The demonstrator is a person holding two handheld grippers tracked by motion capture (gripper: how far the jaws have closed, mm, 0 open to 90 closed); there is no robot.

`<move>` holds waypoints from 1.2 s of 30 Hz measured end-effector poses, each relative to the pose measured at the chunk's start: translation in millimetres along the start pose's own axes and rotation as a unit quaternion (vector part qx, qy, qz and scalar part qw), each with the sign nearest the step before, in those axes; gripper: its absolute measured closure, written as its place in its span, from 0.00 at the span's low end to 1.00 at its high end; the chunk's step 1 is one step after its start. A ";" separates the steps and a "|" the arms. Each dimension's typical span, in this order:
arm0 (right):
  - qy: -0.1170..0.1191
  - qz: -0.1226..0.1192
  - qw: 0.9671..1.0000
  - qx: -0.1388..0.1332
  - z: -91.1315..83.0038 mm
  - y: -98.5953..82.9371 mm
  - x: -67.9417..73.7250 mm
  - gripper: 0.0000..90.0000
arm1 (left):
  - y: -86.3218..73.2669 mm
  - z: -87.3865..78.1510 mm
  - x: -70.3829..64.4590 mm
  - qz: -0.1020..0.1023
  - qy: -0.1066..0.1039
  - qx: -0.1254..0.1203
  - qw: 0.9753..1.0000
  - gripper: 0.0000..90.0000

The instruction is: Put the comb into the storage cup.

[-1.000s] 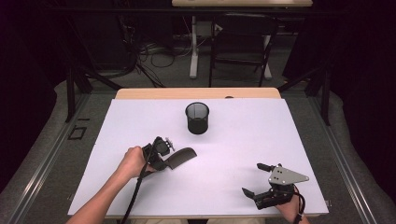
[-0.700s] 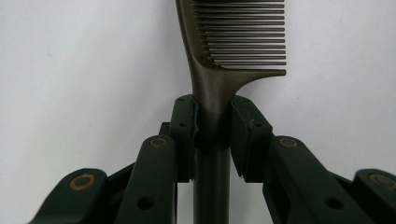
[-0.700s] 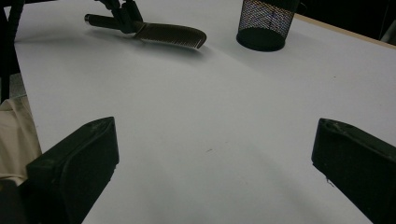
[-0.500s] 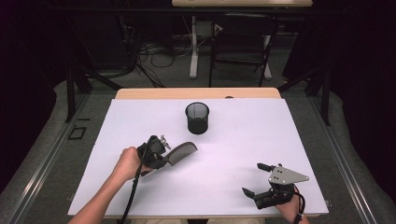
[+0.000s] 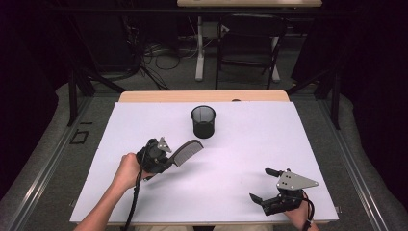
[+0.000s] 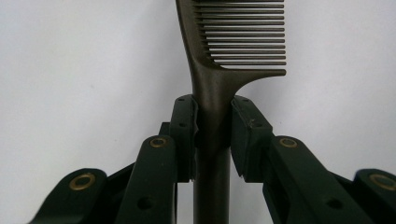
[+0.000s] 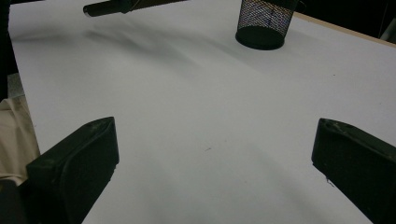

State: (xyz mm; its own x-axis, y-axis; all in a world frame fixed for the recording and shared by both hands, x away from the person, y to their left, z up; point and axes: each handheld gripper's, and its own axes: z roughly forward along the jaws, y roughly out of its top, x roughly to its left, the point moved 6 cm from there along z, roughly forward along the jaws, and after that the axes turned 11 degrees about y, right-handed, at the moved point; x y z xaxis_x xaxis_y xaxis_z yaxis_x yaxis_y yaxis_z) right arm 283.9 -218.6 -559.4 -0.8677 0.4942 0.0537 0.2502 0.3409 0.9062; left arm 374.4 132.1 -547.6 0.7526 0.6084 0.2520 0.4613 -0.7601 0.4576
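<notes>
A dark comb (image 5: 186, 151) hangs above the white table, its teeth end pointing toward the black mesh cup (image 5: 203, 121). My left gripper (image 5: 166, 160) is shut on the comb's handle. In the left gripper view the handle (image 6: 212, 121) runs up between the two jaws (image 6: 212, 140) and the teeth spread at the top. My right gripper (image 5: 262, 185) rests near the table's front right edge, open, with nothing between its jaws (image 7: 210, 158). The right gripper view shows the mesh cup (image 7: 264, 22) far ahead and the comb's handle end (image 7: 107, 7) at the top left.
The white sheet (image 5: 250, 139) covers the table, with a strip of wooden edge (image 5: 202, 96) at the back. A chair and desk legs (image 5: 250, 53) stand on the floor behind. Dark curtains close both sides.
My left gripper has lifted the comb and carried it right and slightly forward, toward the mesh cup. The right gripper has stayed where it was.
</notes>
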 end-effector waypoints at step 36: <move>-0.002 0.001 1.000 0.001 0.1 -0.2 -1.3 0.00 | 1.1 -7.6 1.2 -0.071 0.015 -0.141 0.987 0.80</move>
State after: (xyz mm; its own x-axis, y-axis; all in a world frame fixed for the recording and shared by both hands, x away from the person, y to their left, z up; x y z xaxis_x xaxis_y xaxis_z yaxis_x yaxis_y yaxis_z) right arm 285.1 -219.3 -559.7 -0.8652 0.4986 0.0541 0.2531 0.3410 0.9054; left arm 372.3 133.6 -540.3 0.6730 0.7143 0.1920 0.4082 -0.5752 0.7089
